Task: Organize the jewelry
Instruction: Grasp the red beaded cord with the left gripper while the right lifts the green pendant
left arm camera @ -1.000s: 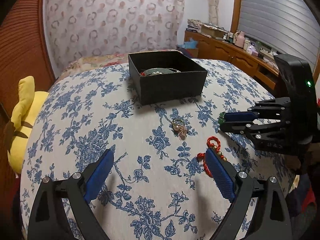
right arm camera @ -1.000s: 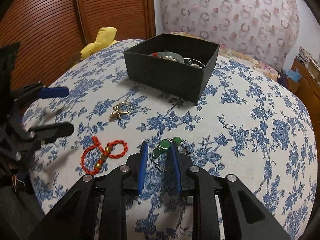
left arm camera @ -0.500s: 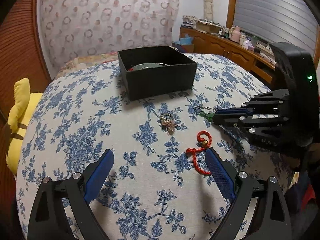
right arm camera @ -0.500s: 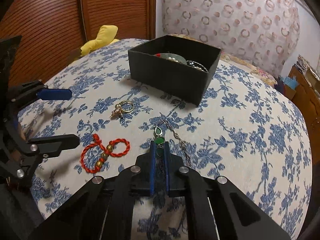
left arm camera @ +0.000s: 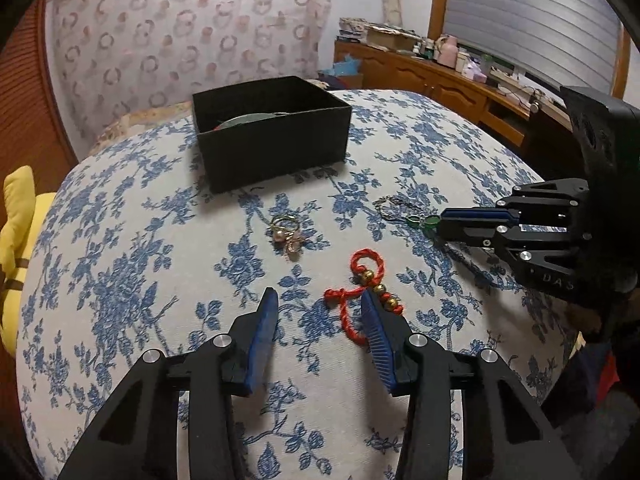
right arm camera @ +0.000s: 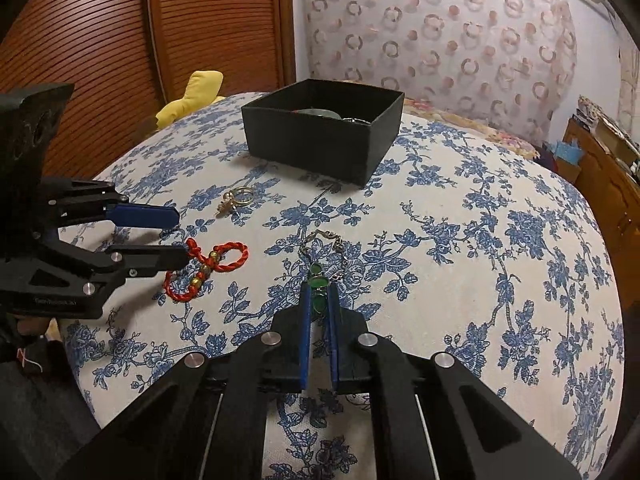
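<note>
A black open box with jewelry inside stands at the far side of the blue-flowered cloth; it also shows in the right wrist view. My right gripper is shut on a green-stone chain necklace, whose chain trails on the cloth. My left gripper is open, its right finger touching a red cord bracelet with gold beads, which also shows in the right wrist view. A gold ring with pink beads lies between the bracelet and the box.
A yellow plush toy sits at the left edge of the round table. A wooden cabinet with clutter runs along the far right. A wooden slatted door stands behind.
My left gripper has narrowed and come down to the red bracelet. My right gripper stays shut on the green necklace and has drawn it slightly back over the cloth.
</note>
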The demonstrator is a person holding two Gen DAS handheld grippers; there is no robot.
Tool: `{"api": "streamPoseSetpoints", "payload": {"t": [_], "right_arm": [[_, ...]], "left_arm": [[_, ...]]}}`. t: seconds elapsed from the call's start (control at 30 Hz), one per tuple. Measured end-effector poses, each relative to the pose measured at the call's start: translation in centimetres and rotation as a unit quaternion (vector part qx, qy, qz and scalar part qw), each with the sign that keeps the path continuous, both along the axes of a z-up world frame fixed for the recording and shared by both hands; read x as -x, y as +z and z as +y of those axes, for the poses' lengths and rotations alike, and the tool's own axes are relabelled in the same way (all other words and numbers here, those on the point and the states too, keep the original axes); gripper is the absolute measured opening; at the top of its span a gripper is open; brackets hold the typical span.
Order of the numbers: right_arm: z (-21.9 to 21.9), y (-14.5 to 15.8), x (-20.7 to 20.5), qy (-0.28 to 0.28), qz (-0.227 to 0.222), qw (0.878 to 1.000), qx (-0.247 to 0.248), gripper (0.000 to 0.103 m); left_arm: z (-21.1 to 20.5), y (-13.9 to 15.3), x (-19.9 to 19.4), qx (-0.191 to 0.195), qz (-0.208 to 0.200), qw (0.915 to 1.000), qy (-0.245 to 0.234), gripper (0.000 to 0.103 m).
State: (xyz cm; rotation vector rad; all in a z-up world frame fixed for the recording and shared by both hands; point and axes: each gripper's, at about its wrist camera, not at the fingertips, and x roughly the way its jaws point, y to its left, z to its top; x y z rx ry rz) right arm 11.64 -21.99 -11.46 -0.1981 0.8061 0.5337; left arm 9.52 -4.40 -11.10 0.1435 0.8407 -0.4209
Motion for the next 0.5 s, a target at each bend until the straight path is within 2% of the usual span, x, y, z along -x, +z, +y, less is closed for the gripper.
{"api": "streamPoseSetpoints", "payload": {"t": [0.07,0.23,0.3,0.4,0.5], "right_arm": [[-0.04,-0.04,-0.01,-0.001,0.000,1.000,-0.001,0.009],[-0.16,-0.07,-0.02,-0.001,0.002,1.000,-0.005,0.009],[-0.28,-0.09,-0.08,-0.001,0.003,1.000,-0.009,0.009],[-0.31,-0.10,-0.10,-0.002,0.004,1.000,-0.011,0.009],[-0.34,-0.10,-0.13,-0.003,0.005,1.000,-0.014,0.009]], "left_arm": [[-0.36,0.00,-0.08,-0.004,-0.001,1.0000,-0.004,0.041],[-0.65,-0.10,-0.64,0.008,0.004,0.9999,-0.008,0.030],[-0.81,-0.21,-0.66,0.009,0.005,0.9999,-0.010,0.017],[-1.02,-0.30,-0.50,0.006,0.002,0.9998,-0.017,0.008],[-0.85,0.10,-0.30,0.016,-0.007,0.9997,-0.016,0.008]]}}
